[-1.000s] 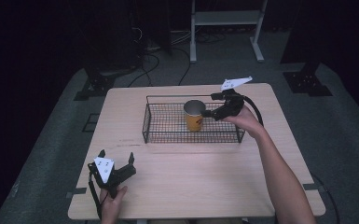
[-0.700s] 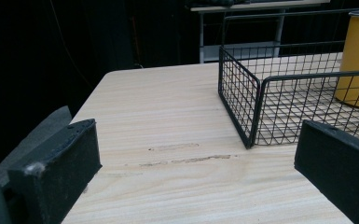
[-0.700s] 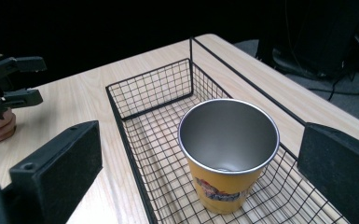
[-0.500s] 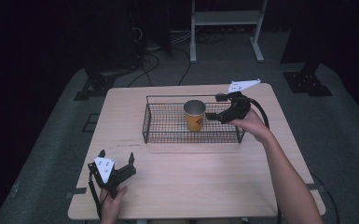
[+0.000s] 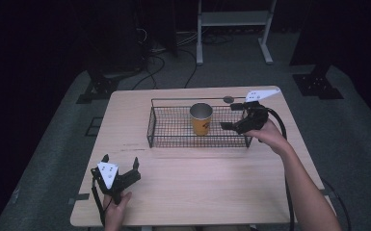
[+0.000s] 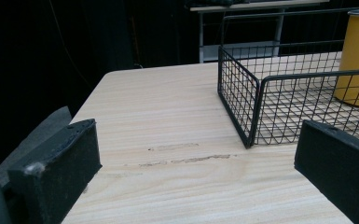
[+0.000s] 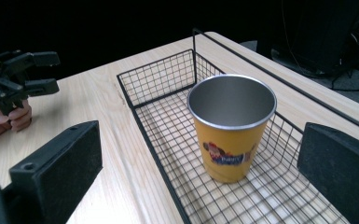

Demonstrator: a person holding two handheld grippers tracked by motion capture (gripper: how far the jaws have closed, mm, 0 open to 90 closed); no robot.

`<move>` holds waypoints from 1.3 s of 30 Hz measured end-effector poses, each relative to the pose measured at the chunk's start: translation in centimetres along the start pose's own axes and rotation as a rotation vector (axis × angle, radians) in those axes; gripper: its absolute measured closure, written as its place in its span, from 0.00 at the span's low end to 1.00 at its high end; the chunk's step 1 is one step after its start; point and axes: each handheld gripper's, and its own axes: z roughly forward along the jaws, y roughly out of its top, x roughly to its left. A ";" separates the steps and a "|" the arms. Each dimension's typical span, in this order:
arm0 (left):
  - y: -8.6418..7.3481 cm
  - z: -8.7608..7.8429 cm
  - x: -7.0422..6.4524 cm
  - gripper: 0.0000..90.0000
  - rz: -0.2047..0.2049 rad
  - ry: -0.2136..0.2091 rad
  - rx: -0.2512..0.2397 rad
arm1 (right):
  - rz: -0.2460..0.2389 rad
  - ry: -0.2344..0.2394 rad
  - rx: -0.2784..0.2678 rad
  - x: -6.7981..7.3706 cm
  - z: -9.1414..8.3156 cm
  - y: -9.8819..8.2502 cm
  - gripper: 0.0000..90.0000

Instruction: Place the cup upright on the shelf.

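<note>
Yellow cup (image 7: 231, 135) — steel inside, upright.

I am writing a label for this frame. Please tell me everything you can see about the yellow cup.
The yellow cup is a tapered tumbler with a shiny metal-looking inside and rim, and a small printed picture on its yellow outside. It stands upright and looks empty. It stands on the mesh floor of the black wire basket, nearer the basket's right half in the high view. Only the basket floor touches it. The right gripper is open, apart from the cup, its jaws pointing toward it.

A brushed-metal cup (image 7: 231, 128) with glossy yellow coating stands in a matt black wire basket (image 7: 163, 79) on seemingly smooth pale wood table (image 5: 212, 178).
</note>
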 end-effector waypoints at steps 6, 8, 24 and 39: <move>0.0 0.0 0.0 0.00 0.004 0.000 0.001 | 0.009 0.000 -0.001 0.2 -0.7 -0.9 0.00; 0.0 0.0 0.0 0.00 0.001 -0.001 0.000 | 0.015 0.003 0.007 0.3 -1.0 -1.2 0.00; 0.0 0.0 0.0 0.00 0.001 -0.001 0.001 | 0.030 -0.001 0.010 0.7 -2.2 -3.3 0.00; 0.0 0.0 0.0 0.00 -0.001 -0.002 0.001 | 0.042 0.012 0.016 1.4 -2.8 -4.6 0.00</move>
